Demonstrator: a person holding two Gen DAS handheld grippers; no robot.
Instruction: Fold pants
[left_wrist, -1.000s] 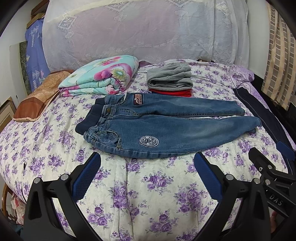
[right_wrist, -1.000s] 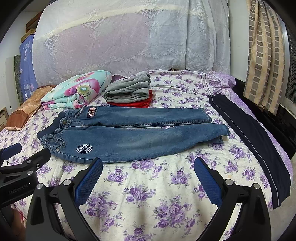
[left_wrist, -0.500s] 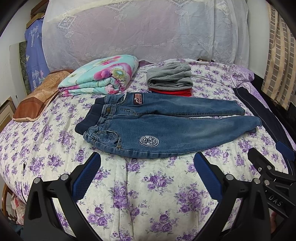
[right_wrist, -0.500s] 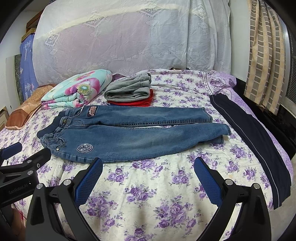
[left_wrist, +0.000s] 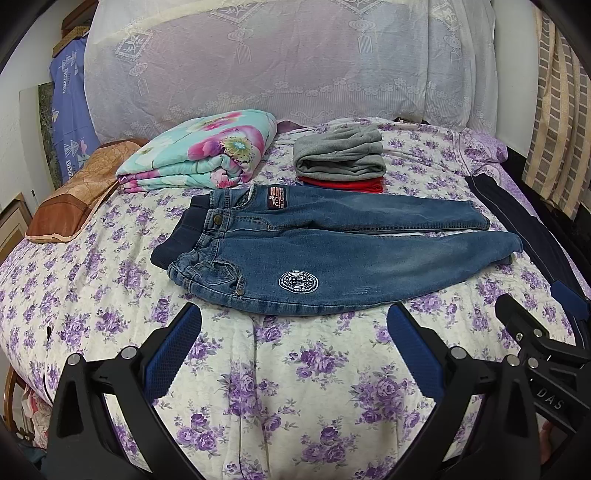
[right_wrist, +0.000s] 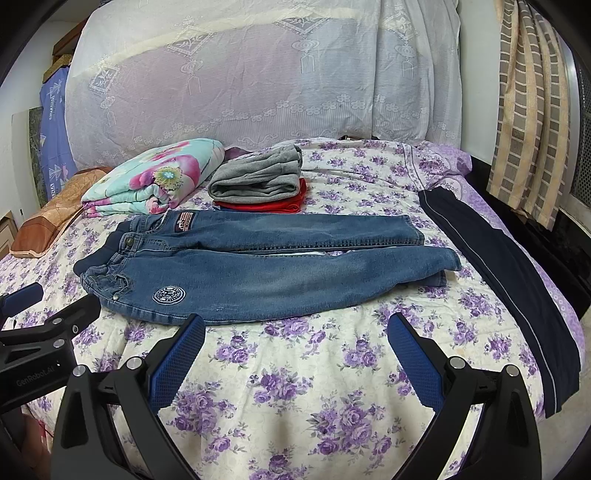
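Small blue jeans (left_wrist: 332, 254) lie flat on the floral bedspread, waist to the left, legs to the right, one leg lying over the other; they also show in the right wrist view (right_wrist: 258, 273). My left gripper (left_wrist: 293, 332) is open and empty, just short of the jeans' near edge. My right gripper (right_wrist: 295, 343) is open and empty, near the same edge, further right. Each gripper shows at the edge of the other's view.
A folded floral blanket (left_wrist: 199, 155) and a grey-and-red stack of folded clothes (left_wrist: 340, 158) lie behind the jeans. Dark navy trousers (right_wrist: 517, 280) lie along the bed's right side. A brown pillow (left_wrist: 74, 192) sits at the left. A lace-covered headboard stands behind.
Both grippers have crept slightly forward toward the jeans. The jeans have not moved.
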